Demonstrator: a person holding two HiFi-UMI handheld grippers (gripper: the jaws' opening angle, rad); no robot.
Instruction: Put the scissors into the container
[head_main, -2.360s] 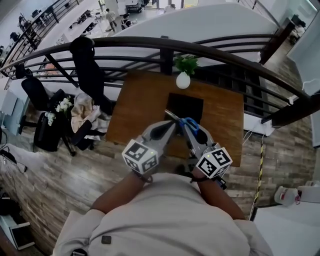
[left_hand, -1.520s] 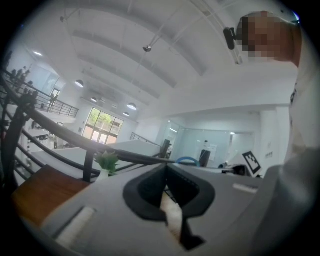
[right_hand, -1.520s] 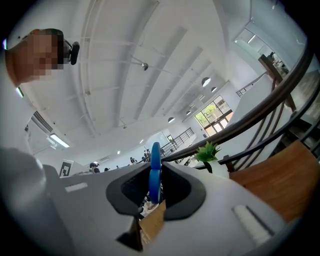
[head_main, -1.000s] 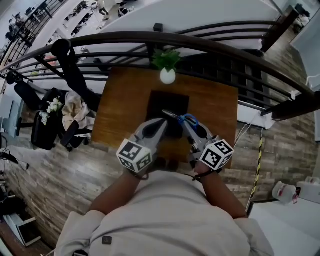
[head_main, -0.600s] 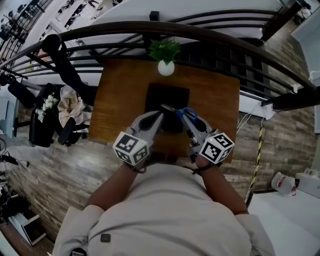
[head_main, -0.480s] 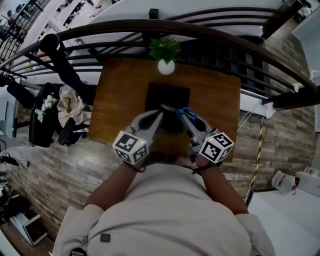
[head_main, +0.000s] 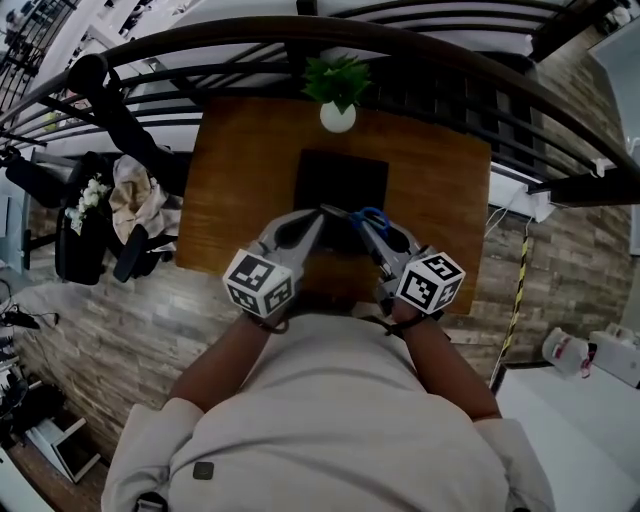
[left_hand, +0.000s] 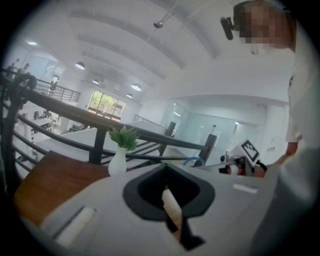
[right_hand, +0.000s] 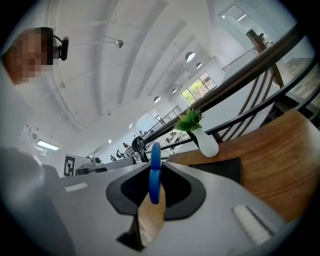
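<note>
The scissors (head_main: 374, 217) have blue handles and metal blades that point up-left over the front edge of the black container (head_main: 341, 178). My right gripper (head_main: 362, 224) is shut on the blue handle (right_hand: 154, 176), which stands on edge between its jaws. My left gripper (head_main: 320, 214) hovers just left of the blade tip, its jaws meeting with nothing seen between them (left_hand: 166, 168). In the left gripper view the blue handle ring (left_hand: 194, 161) shows past my jaws. The container (right_hand: 216, 168) lies low on the wooden table (head_main: 235, 190), ahead of both grippers.
A white vase with a green plant (head_main: 338, 112) stands at the table's far edge behind the container. A dark curved railing (head_main: 200, 45) runs behind the table. A chair with bags and cloth (head_main: 110, 215) sits left of the table.
Both grippers have sunk toward the table together, staying over the container's near edge. The scissors remain in the right gripper.
</note>
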